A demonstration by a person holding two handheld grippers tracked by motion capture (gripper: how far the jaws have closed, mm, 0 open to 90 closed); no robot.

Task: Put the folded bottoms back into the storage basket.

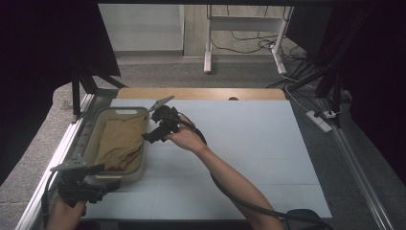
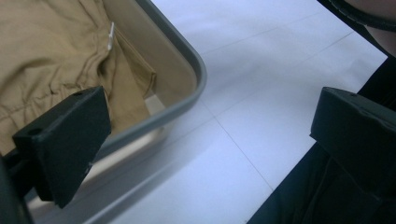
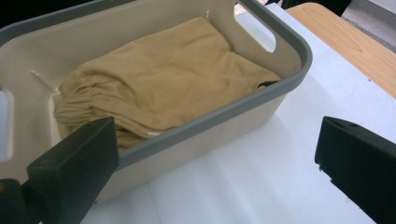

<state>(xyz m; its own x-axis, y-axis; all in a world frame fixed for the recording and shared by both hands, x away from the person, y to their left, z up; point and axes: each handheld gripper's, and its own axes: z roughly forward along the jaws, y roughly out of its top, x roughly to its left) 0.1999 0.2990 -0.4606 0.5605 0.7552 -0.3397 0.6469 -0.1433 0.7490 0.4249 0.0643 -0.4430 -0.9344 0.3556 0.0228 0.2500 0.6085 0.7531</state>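
Note:
A cream basket with a grey rim [image 1: 141, 168] stands at the left of the white table, and a folded tan garment [image 1: 119, 143] lies inside it. My right gripper [image 1: 152, 136] hovers at the basket's right rim, open and holding nothing. In the right gripper view its jaws stand wide apart over the basket's rim [image 3: 243, 106], with the tan garment [image 3: 163, 84] beyond. My left gripper [image 1: 103, 184] sits by the basket's near end, open and holding nothing. The left gripper view shows the basket's corner [image 2: 198, 77] and the garment [image 2: 51, 51] between the spread jaws.
The white table surface [image 1: 249, 143] stretches right of the basket. A wooden strip [image 1: 201, 93] runs along the far edge. Metal rails flank the table's sides. Cables and a power strip [image 1: 320, 120] lie on the floor at the right.

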